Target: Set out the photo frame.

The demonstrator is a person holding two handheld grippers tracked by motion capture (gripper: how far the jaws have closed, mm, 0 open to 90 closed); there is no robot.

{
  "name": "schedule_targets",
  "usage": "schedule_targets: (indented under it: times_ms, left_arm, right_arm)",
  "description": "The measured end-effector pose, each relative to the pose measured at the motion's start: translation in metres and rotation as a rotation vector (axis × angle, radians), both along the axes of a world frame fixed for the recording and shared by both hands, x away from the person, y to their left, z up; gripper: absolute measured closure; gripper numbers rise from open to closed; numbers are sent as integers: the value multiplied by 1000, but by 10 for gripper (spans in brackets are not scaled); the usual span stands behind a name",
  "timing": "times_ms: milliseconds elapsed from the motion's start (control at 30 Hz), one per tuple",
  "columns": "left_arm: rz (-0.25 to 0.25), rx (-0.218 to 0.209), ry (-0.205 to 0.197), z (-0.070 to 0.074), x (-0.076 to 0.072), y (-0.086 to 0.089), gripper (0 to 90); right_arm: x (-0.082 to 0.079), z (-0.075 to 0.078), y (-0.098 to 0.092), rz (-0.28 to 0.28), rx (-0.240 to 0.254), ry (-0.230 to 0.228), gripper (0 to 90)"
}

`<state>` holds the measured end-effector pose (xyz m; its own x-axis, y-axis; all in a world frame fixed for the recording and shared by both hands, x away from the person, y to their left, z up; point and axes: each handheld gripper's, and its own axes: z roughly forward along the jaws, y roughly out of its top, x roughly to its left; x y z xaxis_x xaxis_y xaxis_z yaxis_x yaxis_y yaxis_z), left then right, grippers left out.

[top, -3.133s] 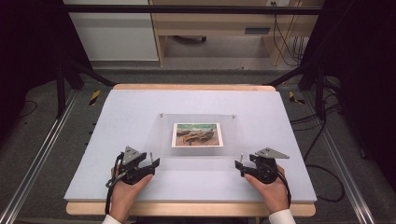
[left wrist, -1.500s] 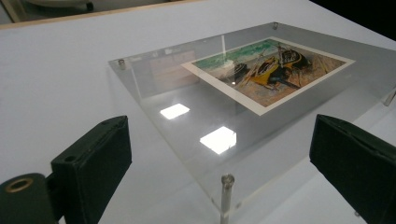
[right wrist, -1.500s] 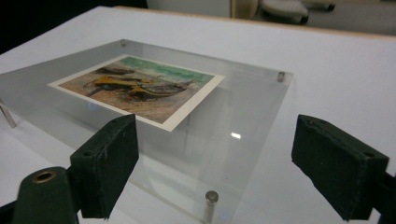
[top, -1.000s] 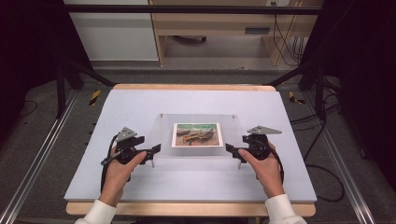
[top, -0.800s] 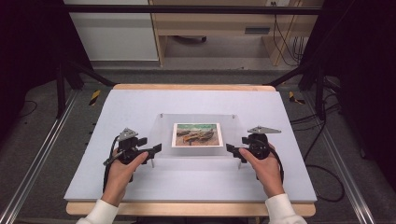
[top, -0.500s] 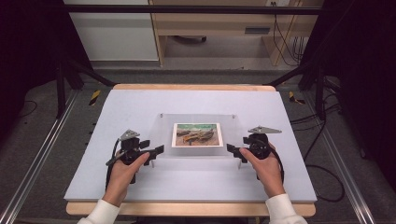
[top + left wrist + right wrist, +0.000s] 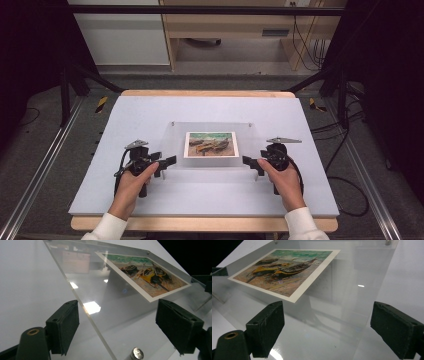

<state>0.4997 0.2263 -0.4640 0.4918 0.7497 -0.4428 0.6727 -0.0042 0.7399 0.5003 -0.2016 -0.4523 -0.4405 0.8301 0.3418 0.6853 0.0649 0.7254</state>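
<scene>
My L hand-held gripper [image 7: 170, 161] & R hand-held gripper [image 7: 248, 162] spread, flanking frame [image 7: 210, 127]; acrylic stiff, slick, scratch-prone; grab side edges.

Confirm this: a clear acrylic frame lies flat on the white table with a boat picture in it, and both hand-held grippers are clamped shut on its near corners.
Wrong on the grip. The frame with the boat picture does lie on the table, but the left hand-held gripper and right hand-held gripper are open. Both gripper views show the pads standing wide apart, clear of the acrylic.
</scene>
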Motion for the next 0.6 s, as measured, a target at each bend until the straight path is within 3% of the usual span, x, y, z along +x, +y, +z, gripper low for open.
schedule_targets:
  times_ms: [33, 267, 367, 600]
  left_arm:
    - [-14, -23, 14, -2, 0, 0, 184]
    - [-14, -17, 3, -2, 1, -1, 185]
    - [-15, -17, 1, -2, 1, -1, 185]
    - [-21, -19, -2, -2, 1, 0, 190]
  right_arm:
    - [0, -1, -1, -1, 17, 12, 125]
    - [0, -2, -3, -5, 49, 44, 124]
    - [2, -6, -5, 19, 100, 67, 126]
    - [2, -6, -4, 9, 92, 65, 134]
